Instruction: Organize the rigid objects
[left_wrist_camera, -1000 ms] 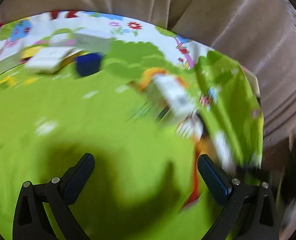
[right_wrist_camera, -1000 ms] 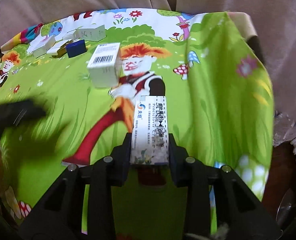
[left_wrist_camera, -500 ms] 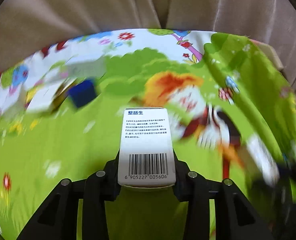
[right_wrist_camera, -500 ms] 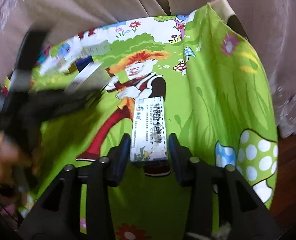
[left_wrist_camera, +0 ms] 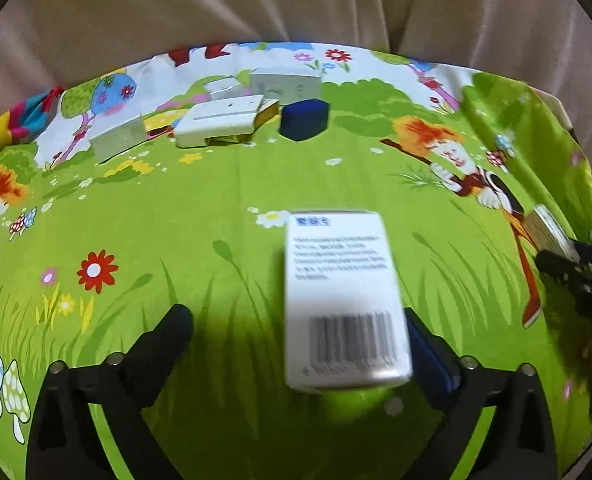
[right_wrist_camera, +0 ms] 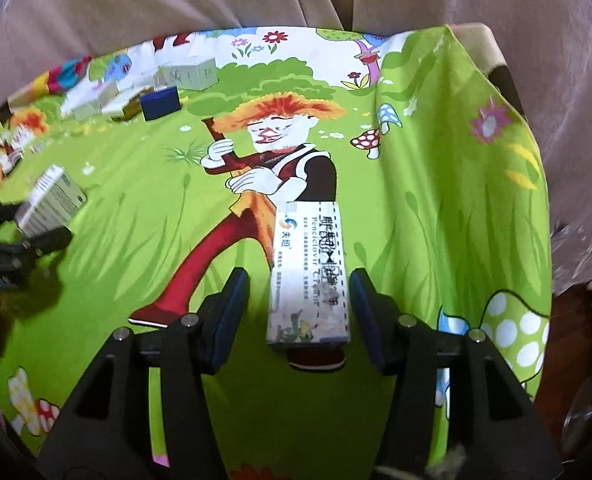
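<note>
Left wrist view: left gripper (left_wrist_camera: 296, 344) jaws just sprung wide; white barcode box (left_wrist_camera: 342, 300) between them, against right pad, clear of left. Broad bare green cloth (left_wrist_camera: 176, 220) ahead; box cluster (left_wrist_camera: 224, 120) near far edge.

Right wrist view: right gripper (right_wrist_camera: 300, 312) jaws just opening, cream box (right_wrist_camera: 310, 276) lying loose between, gaps both sides. Cloth drops off at right.

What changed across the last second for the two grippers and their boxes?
The right gripper has been opening: it was clamped on the cream box, and now both pads stand clear of it as it lies on the cloth. The left gripper held the barcode box half a second ago; its jaws have opened wide and the box sits loose between them. The far box pile is unchanged.
</note>
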`<state>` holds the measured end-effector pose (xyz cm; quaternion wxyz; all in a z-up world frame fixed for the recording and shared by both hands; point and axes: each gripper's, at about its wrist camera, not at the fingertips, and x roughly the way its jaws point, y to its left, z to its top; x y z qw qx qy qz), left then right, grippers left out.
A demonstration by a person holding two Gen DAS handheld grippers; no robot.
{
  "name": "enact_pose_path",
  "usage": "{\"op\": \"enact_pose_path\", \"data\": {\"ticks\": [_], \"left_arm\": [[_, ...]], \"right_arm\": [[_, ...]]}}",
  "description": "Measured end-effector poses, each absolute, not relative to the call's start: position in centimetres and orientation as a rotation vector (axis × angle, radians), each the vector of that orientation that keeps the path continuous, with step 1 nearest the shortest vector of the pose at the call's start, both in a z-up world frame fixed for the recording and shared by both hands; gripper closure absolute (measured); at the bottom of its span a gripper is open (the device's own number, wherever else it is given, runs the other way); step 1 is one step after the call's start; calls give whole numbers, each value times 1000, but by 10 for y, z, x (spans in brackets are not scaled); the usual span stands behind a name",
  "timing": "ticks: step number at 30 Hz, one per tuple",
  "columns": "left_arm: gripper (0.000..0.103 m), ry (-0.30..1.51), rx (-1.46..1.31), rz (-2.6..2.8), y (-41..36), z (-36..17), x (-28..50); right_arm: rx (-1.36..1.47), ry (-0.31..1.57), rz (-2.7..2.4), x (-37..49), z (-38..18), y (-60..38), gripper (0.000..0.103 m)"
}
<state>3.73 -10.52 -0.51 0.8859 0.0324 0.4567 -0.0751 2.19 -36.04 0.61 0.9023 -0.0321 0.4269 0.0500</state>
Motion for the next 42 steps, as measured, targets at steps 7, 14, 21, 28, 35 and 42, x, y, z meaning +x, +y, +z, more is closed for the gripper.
{"op": "enact_pose_path", "data": {"ticks": [7,14,21,28,35,42], "left_arm": [[0,952,67,-144,-105,-6,42],[0,953,68,-144,-105,-6,43],[63,933,140,-213,-118,6,33],[63,955,63,-239,-108,5,-16],[63,960,-3,-191,-73,18,-63],[63,669,-45,-80,-33,103,-111]], "right_arm": [[-64,884,94,30,5,-361,46],[-51,885,86,35,5,-360,45],[-28,868,116,22,9,-352,66],[-2,858,204,-39,12,-305,66],[-45,871,305,-69,20,-262,66],[-71,556,335,-106,109,-228,66]]}}
